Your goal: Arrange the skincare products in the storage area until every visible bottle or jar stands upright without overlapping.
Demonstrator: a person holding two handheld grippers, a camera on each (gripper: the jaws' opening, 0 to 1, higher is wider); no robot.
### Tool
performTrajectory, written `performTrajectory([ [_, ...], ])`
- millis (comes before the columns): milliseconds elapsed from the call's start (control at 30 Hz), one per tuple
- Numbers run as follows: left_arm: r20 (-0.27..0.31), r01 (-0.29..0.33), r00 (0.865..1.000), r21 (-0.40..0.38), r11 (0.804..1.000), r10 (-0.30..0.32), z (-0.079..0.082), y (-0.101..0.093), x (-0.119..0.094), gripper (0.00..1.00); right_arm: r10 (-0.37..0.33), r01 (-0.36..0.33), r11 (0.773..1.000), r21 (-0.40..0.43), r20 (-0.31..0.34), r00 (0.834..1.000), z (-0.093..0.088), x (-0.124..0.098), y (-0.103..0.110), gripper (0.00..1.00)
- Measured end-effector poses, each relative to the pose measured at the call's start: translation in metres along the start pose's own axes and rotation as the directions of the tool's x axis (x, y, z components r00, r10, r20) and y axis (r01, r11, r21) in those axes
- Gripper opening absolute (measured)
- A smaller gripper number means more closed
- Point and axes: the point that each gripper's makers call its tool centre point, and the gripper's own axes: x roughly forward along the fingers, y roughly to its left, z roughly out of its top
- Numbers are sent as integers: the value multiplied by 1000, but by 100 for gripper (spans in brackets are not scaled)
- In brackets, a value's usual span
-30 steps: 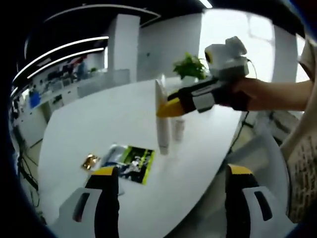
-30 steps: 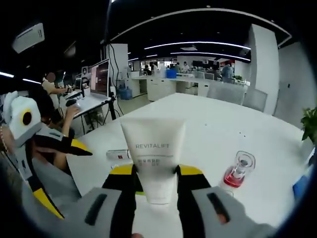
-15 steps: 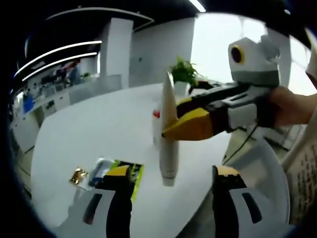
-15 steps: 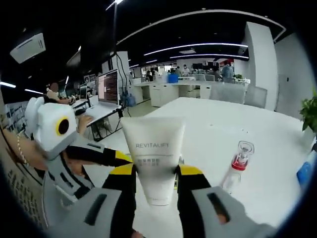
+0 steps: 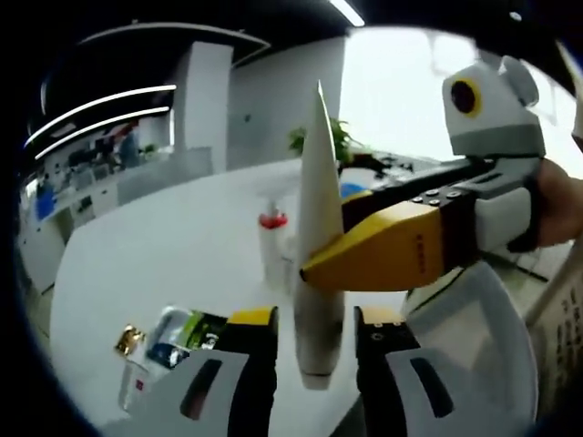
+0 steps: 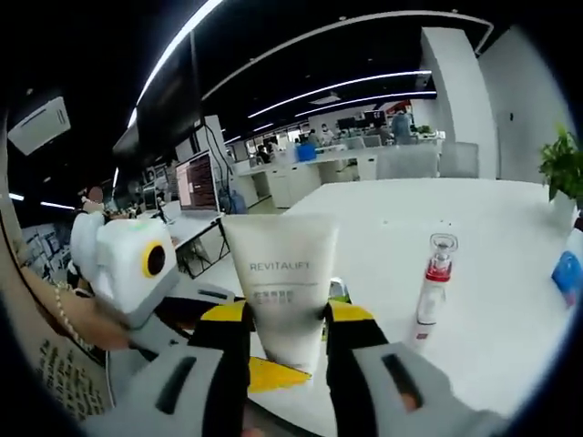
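A white tube (image 6: 282,273) marked REVITALIFT stands upright with my right gripper (image 6: 282,314) shut on it. In the left gripper view the same tube (image 5: 316,273) shows edge-on, held from the right by the right gripper (image 5: 319,266). My left gripper (image 5: 316,320) has its jaws close on either side of the tube's lower end, with a thin gap on each side. A clear bottle with a red collar (image 6: 430,289) stands upright on the white table (image 6: 492,228), and it shows behind the tube in the left gripper view (image 5: 271,248).
Flat sachets (image 5: 168,332) lie on the table near its front edge. A blue item (image 6: 567,273) sits at the right edge, with a potted plant (image 6: 560,164) behind it. The left gripper (image 6: 273,375) reaches in under the tube. Office desks and people stand beyond the table.
The left gripper's jaws have narrowed and come up around the tube's lower end. The right gripper, still holding the tube, has drawn closer to the left one.
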Motion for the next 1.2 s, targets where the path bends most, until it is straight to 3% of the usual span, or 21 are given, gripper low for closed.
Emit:
performTrajectory([
  [33, 3, 3, 1000, 5, 1000, -3, 1, -1, 1, 19, -2, 2, 1000, 12, 5, 1000, 0, -2, -1, 31],
  [367, 0, 60, 998, 21, 998, -60, 5, -15, 5, 16, -20, 19, 1000, 25, 24, 1000, 2, -13, -3, 33],
  [433, 0, 86, 996, 20, 996, -86, 7, -18, 6, 16, -15, 13, 999, 35, 53, 998, 5, -16, -4, 33],
  [567, -6, 140, 990, 18, 990, -140, 9, -22, 8, 16, 10, -16, 999, 50, 110, 994, 18, -21, -6, 34],
  [767, -4, 195, 981, 39, 980, -195, 13, -25, 11, 16, 42, -44, 999, 11, 128, 991, 32, -22, -7, 38],
  [1000, 5, 278, 960, 59, 959, -279, 16, -27, 17, 15, 4, 0, 1000, -30, 136, 991, 35, -21, -11, 35],
  [1200, -9, 309, 951, 85, 947, -310, 15, -24, 25, 16, -34, 39, 998, -43, 126, 991, 31, -15, -18, 34],
])
